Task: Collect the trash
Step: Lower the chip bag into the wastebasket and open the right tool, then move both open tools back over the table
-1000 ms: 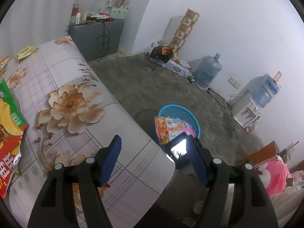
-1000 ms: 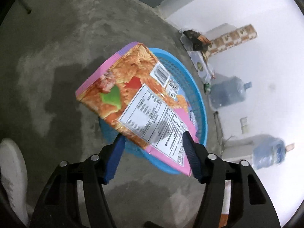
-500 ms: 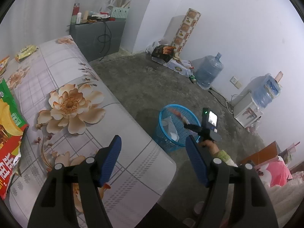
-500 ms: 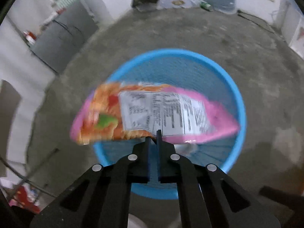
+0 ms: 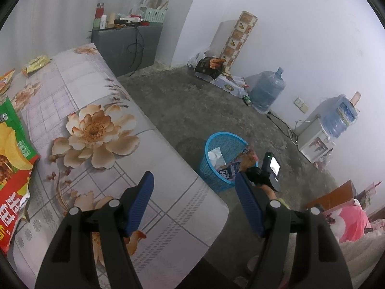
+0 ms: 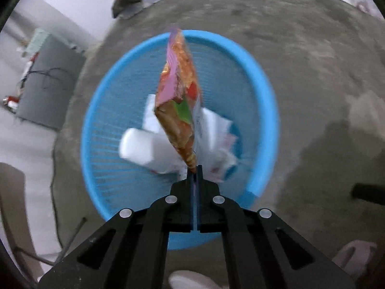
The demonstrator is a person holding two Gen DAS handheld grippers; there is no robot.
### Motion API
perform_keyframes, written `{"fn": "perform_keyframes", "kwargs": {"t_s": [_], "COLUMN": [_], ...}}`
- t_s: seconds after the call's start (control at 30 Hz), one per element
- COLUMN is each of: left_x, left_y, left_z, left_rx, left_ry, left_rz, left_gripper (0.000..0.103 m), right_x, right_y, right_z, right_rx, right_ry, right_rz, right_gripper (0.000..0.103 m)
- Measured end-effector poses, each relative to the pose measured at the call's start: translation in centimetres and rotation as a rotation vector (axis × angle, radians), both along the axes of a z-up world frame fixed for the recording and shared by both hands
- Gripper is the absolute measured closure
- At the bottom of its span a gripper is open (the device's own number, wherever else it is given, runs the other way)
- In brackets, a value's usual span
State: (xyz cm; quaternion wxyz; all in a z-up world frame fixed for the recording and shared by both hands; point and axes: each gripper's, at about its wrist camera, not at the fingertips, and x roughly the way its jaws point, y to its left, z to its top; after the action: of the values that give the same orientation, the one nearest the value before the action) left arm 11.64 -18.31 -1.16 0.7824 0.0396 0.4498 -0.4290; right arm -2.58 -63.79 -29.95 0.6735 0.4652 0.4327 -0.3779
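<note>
Basket (image 6: 264, 91) of blue plastic mesh stands on the concrete floor (image 6: 312, 48), and everything here is placed from it. Directly above its open mouth the right gripper (image 6: 195, 168) points steeply down, its jaws pressed together on the bottom corner of a pink and orange snack packet (image 6: 179, 91), which hangs edge-on over the basket's middle. Inside the basket, under the packet, lie white crumpled wrappers (image 6: 149, 147). Seen from the left wrist, the basket (image 5: 217, 142) sits just beyond the corner of the counter (image 5: 168, 192) with its flowered cloth. The left gripper (image 5: 193, 204) hovers above that corner, jaws wide apart with nothing between them. Far along the counter from the basket lies a red and green chip bag (image 5: 14, 168).
</note>
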Motion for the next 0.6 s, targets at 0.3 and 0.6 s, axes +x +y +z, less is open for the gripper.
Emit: {"fn": "perform_keyframes", "kwargs": {"t_s": [0.3, 0.6], "left_x": [-0.5, -1.1], "left_y": [0.0, 1.6], "left_z": [0.8, 2.2], "left_rx": [-0.031, -0.089], "left_ry": [-0.003, 0.005], "left_rz": [-0.011, -0.014], "left_gripper": [0.035, 0.030], "right_x": [-2.1, -5.7], "right_y": [1.4, 7.1], "right_z": [4.7, 12.2], "right_rx": [-0.118, -0.281], "right_ry": [-0.003, 0.006], "right_rz": [0.001, -0.016], "right_gripper": [0.048, 0.047]}}
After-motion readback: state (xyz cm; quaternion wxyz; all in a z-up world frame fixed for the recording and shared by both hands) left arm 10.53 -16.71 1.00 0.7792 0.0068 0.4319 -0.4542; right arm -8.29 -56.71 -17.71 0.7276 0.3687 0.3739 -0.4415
